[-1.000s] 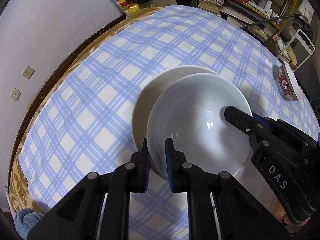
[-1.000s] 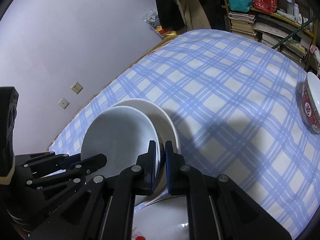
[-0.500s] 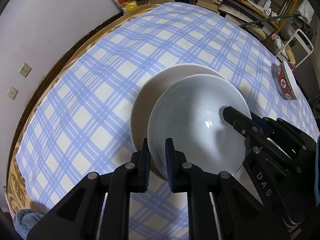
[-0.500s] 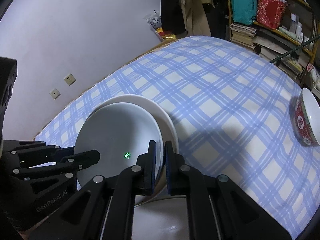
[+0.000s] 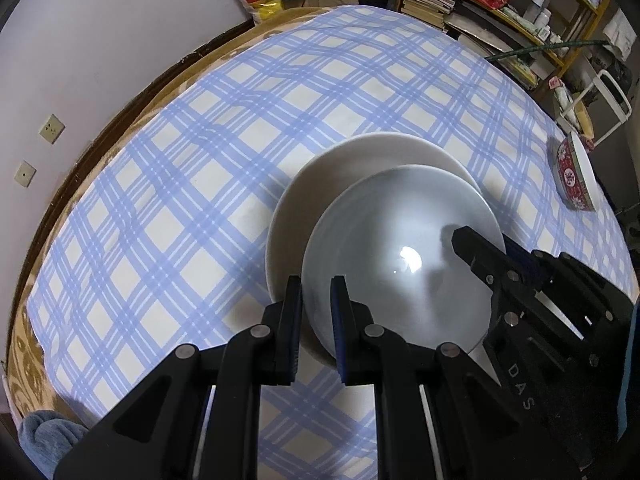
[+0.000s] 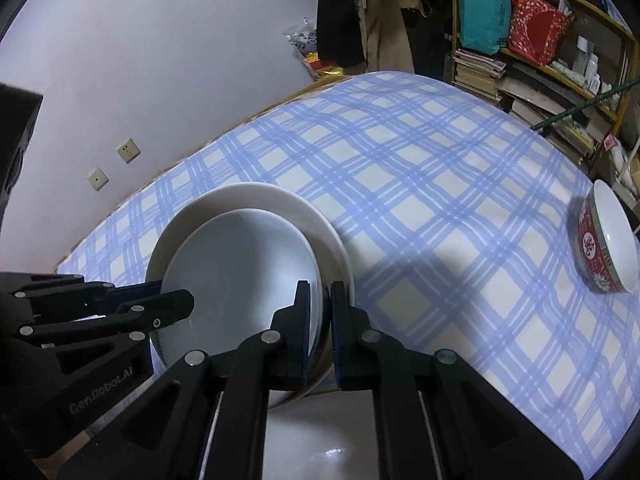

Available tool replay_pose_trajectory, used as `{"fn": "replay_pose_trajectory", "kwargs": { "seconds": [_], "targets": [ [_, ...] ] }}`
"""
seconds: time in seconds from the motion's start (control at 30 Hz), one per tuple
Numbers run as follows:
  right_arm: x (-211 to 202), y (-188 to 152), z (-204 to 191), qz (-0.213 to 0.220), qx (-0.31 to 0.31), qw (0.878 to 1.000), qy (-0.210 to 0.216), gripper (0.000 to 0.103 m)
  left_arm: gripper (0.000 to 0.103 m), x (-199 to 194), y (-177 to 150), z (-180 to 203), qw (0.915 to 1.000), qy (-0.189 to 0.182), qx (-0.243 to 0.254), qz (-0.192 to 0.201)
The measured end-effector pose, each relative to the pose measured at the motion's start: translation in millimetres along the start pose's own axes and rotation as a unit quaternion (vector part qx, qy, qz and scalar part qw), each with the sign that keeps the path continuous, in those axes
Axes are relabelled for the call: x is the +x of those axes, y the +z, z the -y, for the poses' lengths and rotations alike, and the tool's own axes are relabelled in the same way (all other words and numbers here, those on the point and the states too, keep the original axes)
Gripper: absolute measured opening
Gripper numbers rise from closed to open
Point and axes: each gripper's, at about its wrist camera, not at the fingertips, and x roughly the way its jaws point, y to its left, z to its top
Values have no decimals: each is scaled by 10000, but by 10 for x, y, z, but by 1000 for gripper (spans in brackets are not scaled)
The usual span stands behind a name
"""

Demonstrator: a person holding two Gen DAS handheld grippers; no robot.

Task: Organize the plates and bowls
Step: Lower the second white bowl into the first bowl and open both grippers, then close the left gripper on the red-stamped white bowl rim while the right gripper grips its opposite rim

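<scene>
A pale grey-blue bowl (image 5: 400, 248) (image 6: 240, 272) is held by both grippers at opposite sides of its rim. My left gripper (image 5: 316, 320) is shut on the near rim in the left wrist view and shows at the left (image 6: 172, 296) in the right wrist view. My right gripper (image 6: 320, 320) is shut on the bowl's right rim and reaches in from the right (image 5: 484, 248). The bowl lies over a larger white plate (image 5: 360, 160) (image 6: 248, 196) on the checked tablecloth (image 5: 180, 200); whether they touch is unclear.
A red patterned bowl (image 5: 572, 176) (image 6: 600, 248) stands apart at the table's right side. Another white plate (image 6: 340, 440) lies just under my right gripper. A wall runs along the left table edge; cluttered shelves (image 6: 520, 60) stand behind the table.
Both grips hold as before. The right gripper has rolled a little, and more of the white plate's far rim now shows behind the bowl.
</scene>
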Motion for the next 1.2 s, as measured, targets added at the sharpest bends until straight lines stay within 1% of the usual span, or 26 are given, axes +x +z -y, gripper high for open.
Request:
{"fn": "replay_pose_trajectory", "kwargs": {
  "seconds": [0.07,0.17,0.23,0.3,0.37,0.43,0.53,0.63,0.73,0.8,0.87,0.97,1.0,1.03,1.07,1.1,1.13,1.17,1.2],
  "targets": [
    [-14,-9,-8,2,-19,10000,-38,11,14,-36,-7,-11,10000,-22,-31,45],
    [-34,-56,-95,41,-298,9992,-257,13,14,-112,-23,-17,9999,-55,-41,148],
    [-56,-80,-95,85,-281,9993,-244,14,14,-132,-32,-31,9998,-93,-82,136],
    [-83,-85,-60,81,-125,9998,-150,14,14,-159,-44,-41,9997,-115,-110,162],
    [-125,-81,-26,85,-9,9999,-93,14,14,-213,-60,-48,9996,-46,-103,259],
    [-189,-81,2,139,72,9998,-100,15,14,-255,-75,-64,9994,-7,-118,325],
    [-289,-89,74,214,229,9993,-186,18,14,-300,-79,-85,9992,-56,-182,360],
    [-395,-96,231,212,590,9980,-114,19,14,-362,-86,-88,9988,-23,-187,462],
    [-509,-101,360,252,817,9962,-136,20,16,-408,-88,-60,9987,-124,-98,493],
    [-594,-100,456,291,943,9949,-185,24,16,-440,-82,-11,9986,-116,9,523],
    [-701,-106,582,358,1123,9927,-245,38,17,-470,-53,54,9985,-93,115,524],
    [-843,-111,742,473,1310,9896,-366,47,18,-537,42,206,9974,24,403,595],
    [-880,-108,792,488,1358,9886,-420,50,19,-572,87,273,9964,92,510,663],
    [-920,-103,847,502,1407,9877,-467,57,24,-595,125,320,9960,95,562,693],
    [-972,-97,932,524,1476,9862,-527,60,32,-613,162,358,9958,57,577,711],
    [-1001,-93,988,533,1518,9854,-563,60,37,-634,209,413,9957,-9,561,731],
    [-1042,-85,1069,538,1585,9840,-613,62,48,-645,240,463,9956,-23,563,751],
    [-1076,-76,1145,537,1646,9827,-659,66,53,-654,267,530,9950,6,615,790],
    [-1102,-66,1215,554,1701,9814,-700,68,54,-662,297,619,9938,63,726,834]
  ]
}}
